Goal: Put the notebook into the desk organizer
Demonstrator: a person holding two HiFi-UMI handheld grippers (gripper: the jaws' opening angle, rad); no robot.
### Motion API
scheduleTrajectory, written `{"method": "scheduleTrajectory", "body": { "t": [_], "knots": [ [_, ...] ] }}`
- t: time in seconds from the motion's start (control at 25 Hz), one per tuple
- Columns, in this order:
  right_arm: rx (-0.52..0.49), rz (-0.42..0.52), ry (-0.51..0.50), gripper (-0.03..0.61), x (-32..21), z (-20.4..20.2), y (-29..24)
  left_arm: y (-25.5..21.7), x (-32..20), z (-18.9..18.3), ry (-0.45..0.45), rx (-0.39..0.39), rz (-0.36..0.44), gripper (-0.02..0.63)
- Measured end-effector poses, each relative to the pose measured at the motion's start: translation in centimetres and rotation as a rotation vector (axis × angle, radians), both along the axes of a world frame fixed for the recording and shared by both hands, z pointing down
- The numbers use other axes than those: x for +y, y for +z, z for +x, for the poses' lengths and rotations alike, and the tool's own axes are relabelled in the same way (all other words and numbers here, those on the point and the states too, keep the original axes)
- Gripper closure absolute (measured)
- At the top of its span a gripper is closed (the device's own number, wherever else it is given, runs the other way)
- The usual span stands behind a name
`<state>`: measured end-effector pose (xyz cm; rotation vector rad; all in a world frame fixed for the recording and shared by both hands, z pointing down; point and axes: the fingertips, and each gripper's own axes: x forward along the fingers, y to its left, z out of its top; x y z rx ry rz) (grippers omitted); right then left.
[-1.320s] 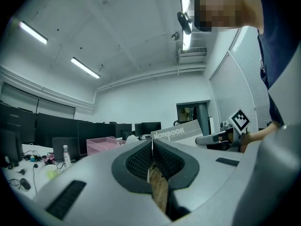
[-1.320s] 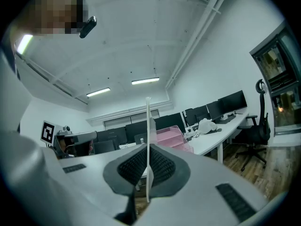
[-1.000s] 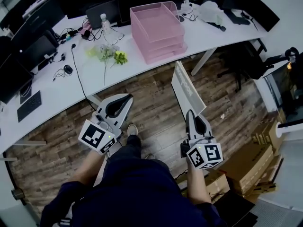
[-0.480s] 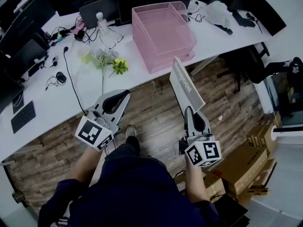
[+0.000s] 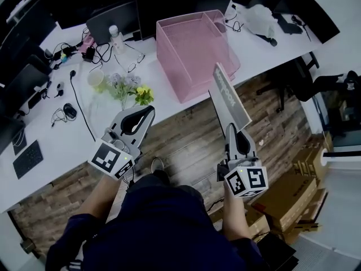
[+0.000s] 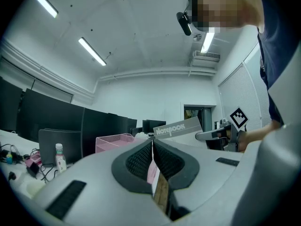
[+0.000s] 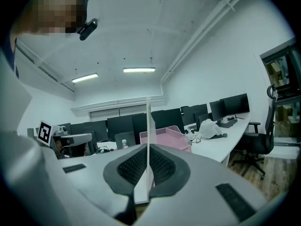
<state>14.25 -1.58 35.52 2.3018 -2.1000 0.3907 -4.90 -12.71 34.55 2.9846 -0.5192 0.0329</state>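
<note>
- Right gripper (image 5: 236, 137): jaws clamped on the near end of the notebook (image 5: 230, 99). The grip looks firm, and the sheet stands straight between the pads.
- Left gripper (image 5: 137, 119): jaws closed together, nothing held. It hangs at the desk (image 5: 56, 145) edge, near the flowers (image 5: 132, 89).
- Location of notebook: in the air, over the floor in front of the desk. Its far end is close to the front of the pink organizer (image 5: 194, 49). I cannot tell whether it has crossed the desk edge. It touches nothing but the pads.
- Orientation: the notebook stands on edge, with its faces upright. The printed cover faces the person's left. From the right gripper view only its thin edge shows.
- Long axis: it runs straight out from the jaws, roughly level, aimed at the organizer.
- Step in hand, as judged: the carry towards the organizer, with insertion not yet begun.
- Recommendation: the organizer's trays lie flat, so the wrist likely needs to roll until the cover faces up before entry.
- Recommendation: line the far short edge up with one tray opening and slide it in along the long axis. Keep the grip until most of the length is inside.
- Risk: held by one end, the notebook may sag or catch a tray rim, and a push could then shift the organizer. The free left gripper could steady the organizer if needed.
</note>
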Motion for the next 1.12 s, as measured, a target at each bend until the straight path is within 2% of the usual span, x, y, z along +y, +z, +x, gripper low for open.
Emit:
{"method": "scheduleTrajectory", "body": {
  "t": [0.32,0.56,0.88,1.12],
  "knots": [
    [0.042,0.003,0.004,0.568,-4.0,0.3,-1.3,-0.2,-3.6,0.0,0.002,0.033,-0.005,0.581],
    [0.081,0.014,-0.016,0.568,-5.8,0.7,-1.8,0.0,-4.5,0.4,-0.008,0.023,-0.007,0.581],
    [0.132,0.025,-0.076,0.568,-9.1,2.6,-1.3,0.1,-6.0,0.6,-0.090,-0.002,0.001,0.581],
    [0.206,0.018,-0.170,0.568,-12.4,4.7,-0.9,0.3,-7.2,2.9,-0.168,-0.013,-0.001,0.581]
  ]
}}
